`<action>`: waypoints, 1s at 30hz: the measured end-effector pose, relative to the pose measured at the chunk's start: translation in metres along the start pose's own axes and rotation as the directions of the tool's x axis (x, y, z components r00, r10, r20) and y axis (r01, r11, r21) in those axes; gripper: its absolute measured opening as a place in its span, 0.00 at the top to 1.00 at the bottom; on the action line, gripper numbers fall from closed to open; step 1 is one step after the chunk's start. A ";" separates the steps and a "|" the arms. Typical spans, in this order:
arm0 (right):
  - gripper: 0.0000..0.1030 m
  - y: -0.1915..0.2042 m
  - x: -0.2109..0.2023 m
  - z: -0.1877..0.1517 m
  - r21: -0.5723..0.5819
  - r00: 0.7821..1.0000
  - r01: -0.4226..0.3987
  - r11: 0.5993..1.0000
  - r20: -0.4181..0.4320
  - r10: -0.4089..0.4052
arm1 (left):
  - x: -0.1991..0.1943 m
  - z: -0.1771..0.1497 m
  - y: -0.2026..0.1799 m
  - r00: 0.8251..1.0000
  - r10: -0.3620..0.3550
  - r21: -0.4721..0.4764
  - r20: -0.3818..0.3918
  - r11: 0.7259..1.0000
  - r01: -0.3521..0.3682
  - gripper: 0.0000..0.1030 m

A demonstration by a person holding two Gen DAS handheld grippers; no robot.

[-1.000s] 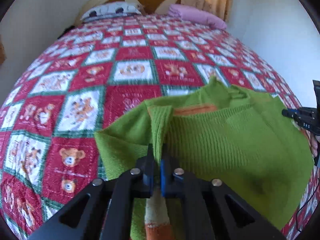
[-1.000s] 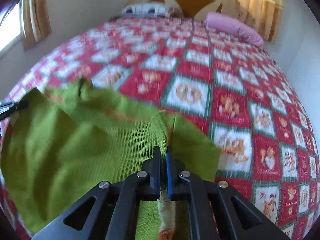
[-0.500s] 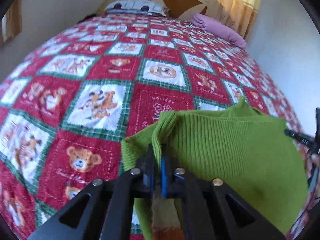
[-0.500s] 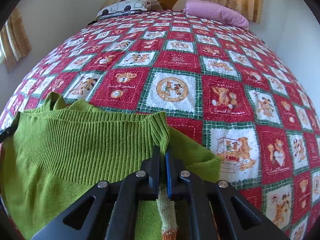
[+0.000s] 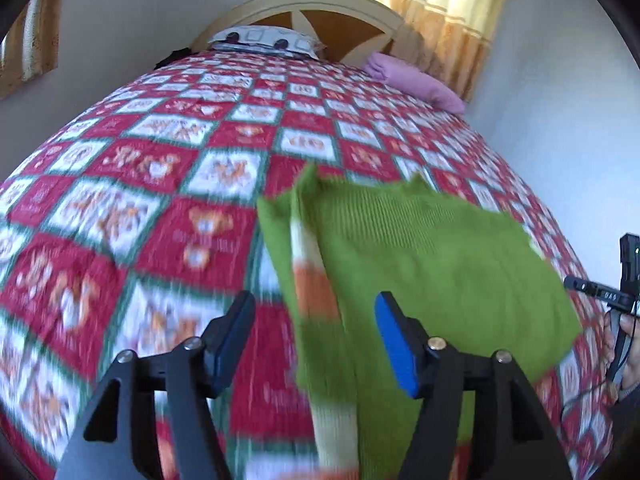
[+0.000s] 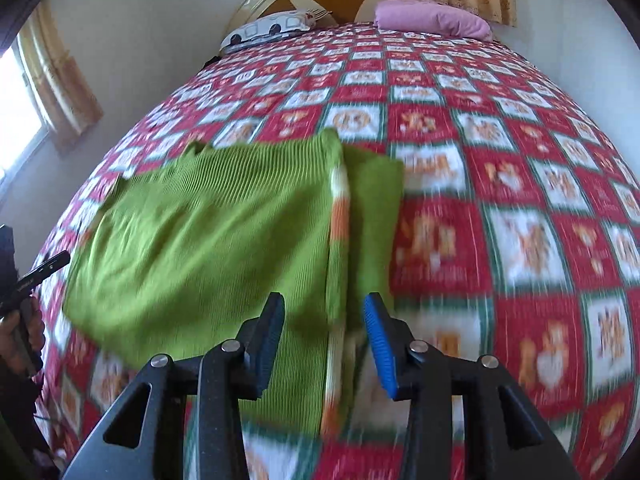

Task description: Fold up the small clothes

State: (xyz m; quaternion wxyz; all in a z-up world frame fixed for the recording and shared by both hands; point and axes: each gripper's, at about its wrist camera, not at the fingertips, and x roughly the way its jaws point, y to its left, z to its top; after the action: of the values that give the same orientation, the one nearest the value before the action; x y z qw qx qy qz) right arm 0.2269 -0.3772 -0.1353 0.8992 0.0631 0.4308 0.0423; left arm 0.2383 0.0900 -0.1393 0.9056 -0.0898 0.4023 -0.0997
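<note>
Green sweater (image 5: 420, 248) flat on quilt (image 5: 120, 208); striped edge seemingly toward headboard

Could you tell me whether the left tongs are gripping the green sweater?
No, the left tongs are open, nothing between them touching the green sweater.

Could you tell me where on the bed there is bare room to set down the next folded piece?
The quilt lies bare right of the green sweater and beyond it up to the pink pillow and patterned pillow. The near edge is crowded: sweater and both open grippers.
</note>
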 end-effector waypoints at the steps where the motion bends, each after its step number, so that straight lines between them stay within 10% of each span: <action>1: 0.58 0.001 -0.002 -0.007 0.000 1.000 -0.005 1.000 -0.004 0.005 | -0.002 -0.009 -0.002 1.000 -0.004 0.005 -0.010 1.000 0.004 0.37; 5: 0.61 0.006 0.001 -0.023 -0.025 1.000 0.000 1.000 -0.023 -0.001 | 0.003 -0.028 -0.010 0.999 -0.025 0.009 -0.036 1.000 0.026 0.37; 7: 0.92 0.007 0.002 -0.027 -0.042 0.999 0.024 0.999 -0.030 -0.025 | 0.007 -0.033 -0.014 0.998 -0.030 0.002 -0.047 1.000 0.031 0.38; 10: 0.95 0.008 -0.011 -0.033 -0.052 1.000 0.020 0.998 -0.009 -0.020 | 0.017 -0.036 -0.017 0.997 -0.007 0.007 -0.071 1.000 0.008 0.51; 12: 0.95 0.011 -0.021 -0.039 -0.066 1.000 0.022 0.998 0.001 -0.022 | 0.016 -0.035 -0.018 0.996 -0.043 0.013 -0.083 0.999 0.045 0.84; 20: 0.95 -0.001 -0.017 -0.062 -0.036 1.000 0.023 0.999 0.005 -0.022 | 0.004 -0.048 -0.015 0.994 -0.056 0.002 -0.090 0.998 0.057 0.87; 25: 0.75 -0.002 -0.020 -0.047 0.018 0.999 0.050 0.999 0.009 -0.050 | 0.005 -0.050 -0.014 0.995 -0.047 -0.006 -0.087 0.999 0.046 0.86; 30: 0.53 0.031 -0.050 -0.035 -0.040 0.984 0.125 0.991 0.132 -0.119 | -0.008 -0.054 -0.015 0.999 0.002 0.003 -0.054 1.000 -0.002 0.63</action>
State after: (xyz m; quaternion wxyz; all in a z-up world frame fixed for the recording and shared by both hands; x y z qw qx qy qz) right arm 0.1673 -0.3508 -0.1140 0.9274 0.0175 0.3735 -0.0068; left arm 0.1913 0.0731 -0.1661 0.8947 -0.0853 0.4266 -0.1018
